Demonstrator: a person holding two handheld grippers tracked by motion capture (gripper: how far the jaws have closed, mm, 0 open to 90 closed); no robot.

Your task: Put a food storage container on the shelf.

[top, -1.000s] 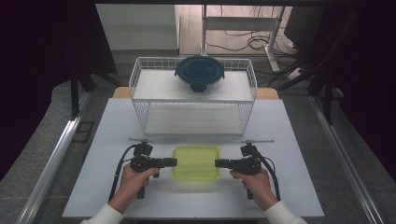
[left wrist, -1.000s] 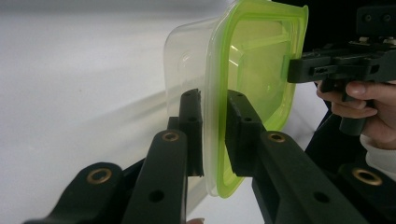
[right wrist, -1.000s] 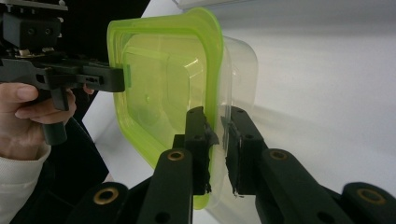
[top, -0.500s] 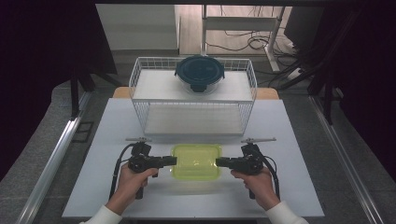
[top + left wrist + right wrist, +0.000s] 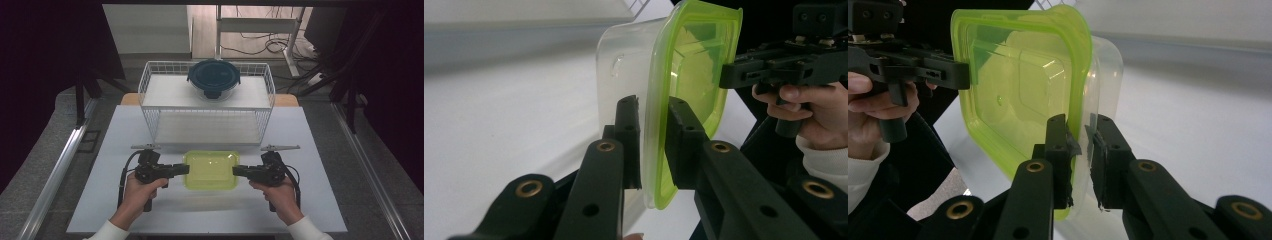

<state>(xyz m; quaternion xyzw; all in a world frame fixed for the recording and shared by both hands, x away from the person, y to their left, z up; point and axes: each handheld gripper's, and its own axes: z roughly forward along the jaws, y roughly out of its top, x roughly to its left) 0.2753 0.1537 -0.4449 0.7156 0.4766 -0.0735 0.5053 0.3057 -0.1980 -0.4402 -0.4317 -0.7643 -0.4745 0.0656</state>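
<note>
A: What are you seeing from above right now?

B: I am looking at the green-lidded container. It is sitting on the white table, near the front edge, just in front of the wire basket. I am holding it from both short sides.

A: How is the left gripper doing?

B: In the left gripper view its jaws are closing narrow on the rim of the container. One jaw is pressing on the clear wall side, the other on the green lid side. The right gripper is also showing there, farther off, touching the opposite edge of the lid.

A: And the right one?

B: The right gripper is doing the same on its side. In the right gripper view the jaws are pinching the edge of the container, with the lid and the clear wall between them. The left gripper is meeting the far edge there.

A: Is anything else standing near?

B: A round container with a dark lid is sitting on the upper shelf of the basket, well apart from my hands. I cannot tell whether the green-lidded one is resting on the table or is slightly lifted.
</note>
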